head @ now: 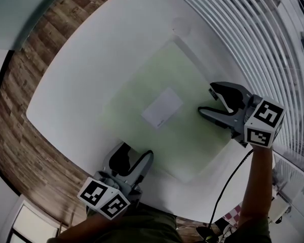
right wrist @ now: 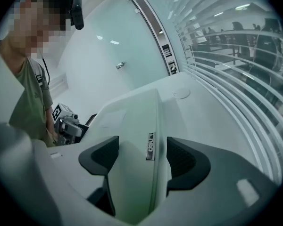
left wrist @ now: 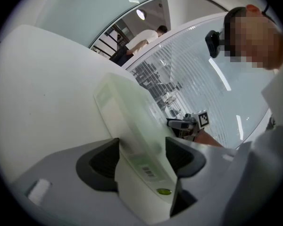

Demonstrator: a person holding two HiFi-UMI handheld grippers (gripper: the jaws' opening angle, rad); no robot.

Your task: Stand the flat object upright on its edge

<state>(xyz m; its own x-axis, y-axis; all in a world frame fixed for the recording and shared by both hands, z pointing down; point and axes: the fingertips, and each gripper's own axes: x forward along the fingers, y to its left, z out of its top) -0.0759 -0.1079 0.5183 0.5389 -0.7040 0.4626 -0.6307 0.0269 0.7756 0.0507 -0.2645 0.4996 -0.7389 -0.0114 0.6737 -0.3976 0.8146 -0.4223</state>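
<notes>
A flat pale green case (head: pixel 182 135) with a white label (head: pixel 162 108) lies on the white table (head: pixel 91 70). My right gripper (head: pixel 206 101) reaches in over the case's right edge, jaws wide apart. In the right gripper view that edge (right wrist: pixel 152 145), with a small label on it, runs between the two pads (right wrist: pixel 181 161). My left gripper (head: pixel 136 156) sits at the case's near-left edge, also spread. The case's end (left wrist: pixel 144 168), bearing a barcode and a green dot, fills the gap between that gripper's jaws. Contact with the pads is unclear.
The round table's rim (head: pixel 45 130) drops to a wood floor (head: pixel 25 95) on the left. White slatted blinds (head: pixel 253 39) run along the right. A cable (head: pixel 228 186) hangs from the right gripper. A faint round mark (head: pixel 181 27) lies beyond the case.
</notes>
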